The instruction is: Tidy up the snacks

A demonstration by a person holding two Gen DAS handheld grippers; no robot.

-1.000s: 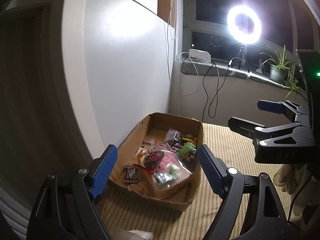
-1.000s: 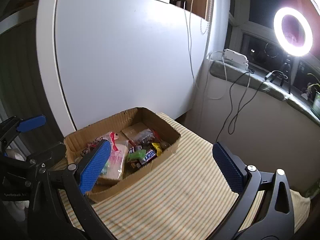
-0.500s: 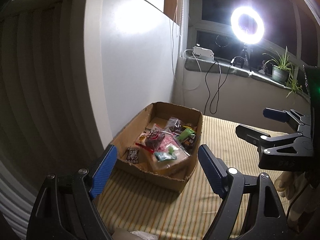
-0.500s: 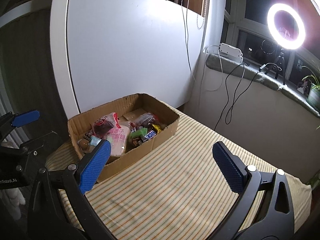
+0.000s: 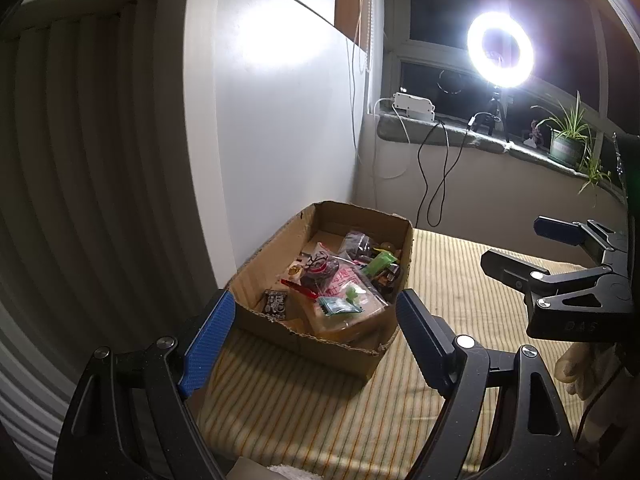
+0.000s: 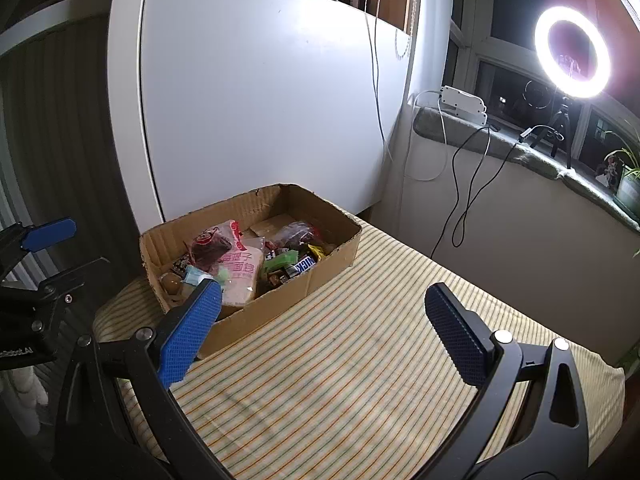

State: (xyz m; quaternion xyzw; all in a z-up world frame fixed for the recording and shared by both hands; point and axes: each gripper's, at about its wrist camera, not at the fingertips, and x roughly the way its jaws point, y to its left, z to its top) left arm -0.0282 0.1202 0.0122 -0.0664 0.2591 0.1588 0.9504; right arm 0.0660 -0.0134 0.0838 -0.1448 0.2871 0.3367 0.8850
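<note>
Left-wrist view shows the cardboard box [image 5: 320, 280] at the far left corner of the striped tablecloth [image 5: 440, 280], close against a white panel [image 5: 280, 120], with the snacks [image 5: 340, 284] heaped inside it: a pink bread bag, a green packet, dark wrappers, small sweets. No snack lies out on the cloth in either view. The left gripper [image 5: 312, 340] is spread wide and holds nothing, hovering short of the box's near wall; the right gripper [image 6: 324, 328] is likewise spread and empty, over bare cloth to the box's right. With everything gathered in the box, the scene fits either snacks already collected or a pile waiting to be sorted out, so I would not commit to a move. Any reach into the box, I judge, should come from above, clearing the torn near rim, and take one packet at a time, since the soft bags overlap and would drag their neighbours. A ring light [image 6: 572, 52] glares from the windowsill [image 5: 480, 136], beside a white power strip [image 6: 462, 104], dangling cables and a potted plant [image 5: 568, 136]; the window is dark.
</note>
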